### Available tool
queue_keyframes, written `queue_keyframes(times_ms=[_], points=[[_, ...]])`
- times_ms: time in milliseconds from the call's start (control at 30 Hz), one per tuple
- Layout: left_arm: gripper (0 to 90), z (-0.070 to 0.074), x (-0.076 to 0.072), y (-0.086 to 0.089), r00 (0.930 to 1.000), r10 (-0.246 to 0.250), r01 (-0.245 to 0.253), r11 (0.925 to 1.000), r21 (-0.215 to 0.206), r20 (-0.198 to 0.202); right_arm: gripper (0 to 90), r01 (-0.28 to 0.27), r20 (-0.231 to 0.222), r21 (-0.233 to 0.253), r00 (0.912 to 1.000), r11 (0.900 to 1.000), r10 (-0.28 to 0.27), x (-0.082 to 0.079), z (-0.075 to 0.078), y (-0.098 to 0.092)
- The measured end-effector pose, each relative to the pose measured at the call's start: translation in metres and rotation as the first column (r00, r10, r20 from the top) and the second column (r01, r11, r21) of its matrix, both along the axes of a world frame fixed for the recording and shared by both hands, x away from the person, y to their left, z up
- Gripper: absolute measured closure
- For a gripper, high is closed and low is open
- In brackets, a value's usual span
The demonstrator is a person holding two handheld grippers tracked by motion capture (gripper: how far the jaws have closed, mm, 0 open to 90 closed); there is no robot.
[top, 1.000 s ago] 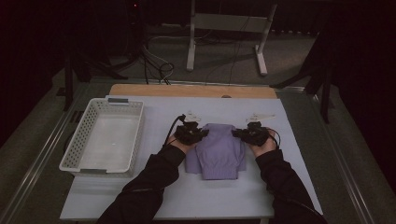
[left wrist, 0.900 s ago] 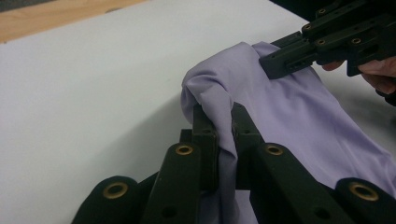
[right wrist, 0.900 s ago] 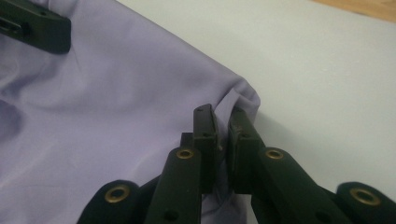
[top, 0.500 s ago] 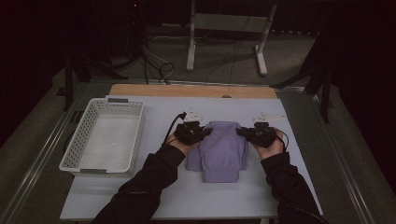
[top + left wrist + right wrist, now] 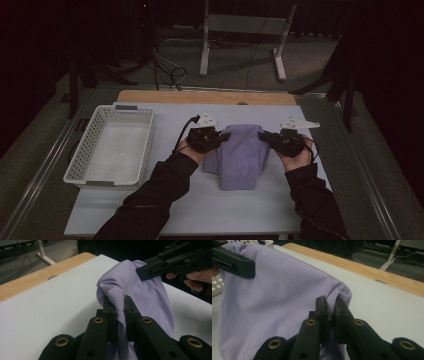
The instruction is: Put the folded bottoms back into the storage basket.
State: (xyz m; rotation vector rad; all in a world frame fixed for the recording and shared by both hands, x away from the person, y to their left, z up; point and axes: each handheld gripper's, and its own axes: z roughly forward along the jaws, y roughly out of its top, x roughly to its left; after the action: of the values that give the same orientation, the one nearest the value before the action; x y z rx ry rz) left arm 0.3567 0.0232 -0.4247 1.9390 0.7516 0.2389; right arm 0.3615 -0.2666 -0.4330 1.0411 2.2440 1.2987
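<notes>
A lilac cloth [image 5: 241, 156] lies partly folded on the white table top [image 5: 210, 200], its far edge lifted. My left gripper [image 5: 226, 136] is shut on the cloth's left far corner, and the fabric [image 5: 117, 290] bunches between its jaws. My right gripper [image 5: 261, 135] is shut on the right far corner, where the cloth [image 5: 274, 290] stretches away from the jaws. Each gripper view also shows the other gripper's jaw pinching the opposite corner. The near part of the cloth rests on the table.
A white perforated basket [image 5: 111, 146] stands empty at the left of the table. A wooden strip [image 5: 205, 96] runs along the far edge. Beyond it stand a metal frame [image 5: 240, 35] and cables on the floor.
Both grippers have moved slightly apart and away from me, pulling the cloth's far edge taut between them. The right hand shifted to the right.
</notes>
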Motion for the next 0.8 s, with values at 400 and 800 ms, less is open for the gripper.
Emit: queue_keyframes(times_ms=[400, 800], points=[[84.8, 0.022, -0.007, 0.009, 0.9996, -0.003, 0.003, 1.0, 0.0, 0.03, 83.8, -0.009, 0.051, 0.026, 0.9987, 1.0, 0.008, -0.007, 0.021, 0.005], [84.8, 0.038, -0.011, 0.032, 0.9988, 0.02, -0.021, 0.9996, 0.021, 0.045, 83.8, -0.035, 0.067, 0.039, 0.9972, 0.999, 0.032, -0.008, 0.036, 0.023]])
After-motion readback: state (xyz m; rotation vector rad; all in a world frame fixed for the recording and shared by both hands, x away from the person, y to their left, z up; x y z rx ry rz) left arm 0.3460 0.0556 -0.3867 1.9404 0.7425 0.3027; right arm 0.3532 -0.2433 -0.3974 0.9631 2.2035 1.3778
